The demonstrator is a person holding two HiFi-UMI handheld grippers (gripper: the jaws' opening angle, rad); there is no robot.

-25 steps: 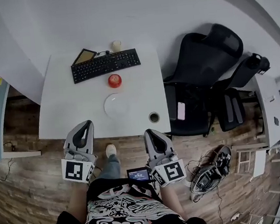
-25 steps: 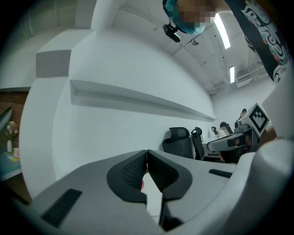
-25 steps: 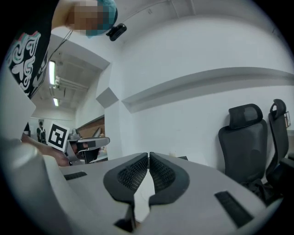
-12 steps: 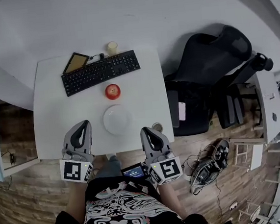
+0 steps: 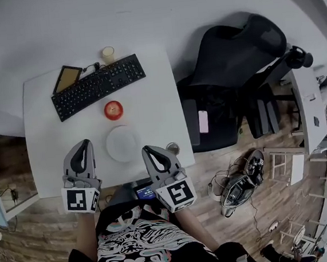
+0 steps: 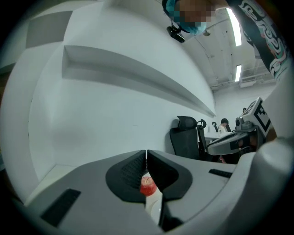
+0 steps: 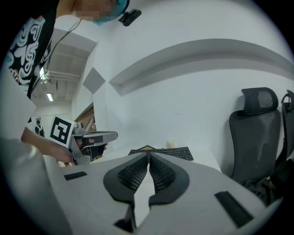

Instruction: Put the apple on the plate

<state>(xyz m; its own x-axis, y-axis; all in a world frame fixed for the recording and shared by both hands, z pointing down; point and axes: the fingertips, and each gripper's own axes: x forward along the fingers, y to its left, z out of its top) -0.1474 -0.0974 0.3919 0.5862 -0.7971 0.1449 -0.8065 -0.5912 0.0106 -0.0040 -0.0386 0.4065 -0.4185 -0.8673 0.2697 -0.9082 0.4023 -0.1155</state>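
Nearest, over the front edge of the tabletop (image 5: 43, 139): left hand-held gripper (image 5: 85, 143) and right hand-held gripper (image 5: 147, 150), side by side and pointing away from the body. Both pressed fully together, pads meeting at the tips, nothing between them.

Just past and between the two: plate (image 5: 123, 143), white, bare, flat on the tabletop.

Beyond the plate, close to its far rim but not touching: apple (image 5: 113, 110), red, sitting stem-up. Also glimpsed in the left gripper view, through the gap under the closed pads. Farther back: keyboard (image 5: 97, 86), lying at a slant.

On handling, as a judgement: probably firm, smooth-skinned and fairly weighty for its size. Round, so apt to roll when nudged or to slip out of a shallow pinch. Best taken across the widest part, pads on opposite sides at mid-height, after opening wider than the fruit and coming in low. Moderate squeeze enough; a harder one would risk bruising. Only a short carry back toward the body needed. Worth setting down at the plate's middle and releasing gently, to keep it from rolling off the shallow rim.
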